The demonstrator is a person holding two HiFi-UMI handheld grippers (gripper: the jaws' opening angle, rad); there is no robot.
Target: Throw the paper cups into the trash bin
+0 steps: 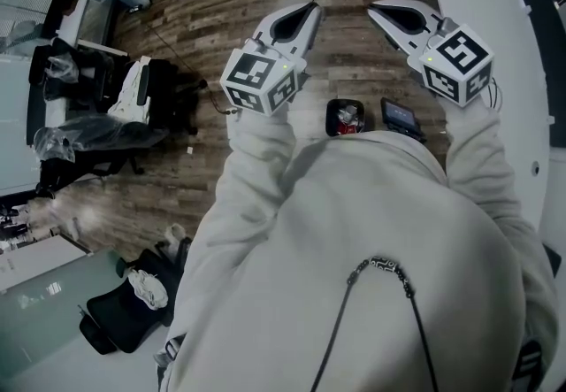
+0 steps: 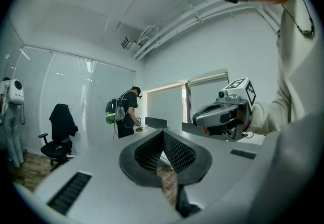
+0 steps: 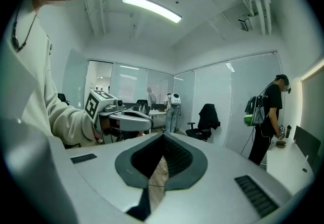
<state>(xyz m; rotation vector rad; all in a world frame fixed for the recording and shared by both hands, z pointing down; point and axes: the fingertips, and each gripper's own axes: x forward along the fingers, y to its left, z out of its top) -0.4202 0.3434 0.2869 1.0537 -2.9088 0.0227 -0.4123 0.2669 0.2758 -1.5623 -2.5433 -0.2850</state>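
I hold the left gripper point(image 1: 309, 10) and right gripper point(image 1: 378, 11) level at the edge of the white desk point(image 1: 500, 36), jaws pressed together on nothing, likely a ready pose. The paper cups and trash bin appear in no view.

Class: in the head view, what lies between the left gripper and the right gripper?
Wooden floor, seen beyond them, shows between the left gripper and right gripper in the head view.
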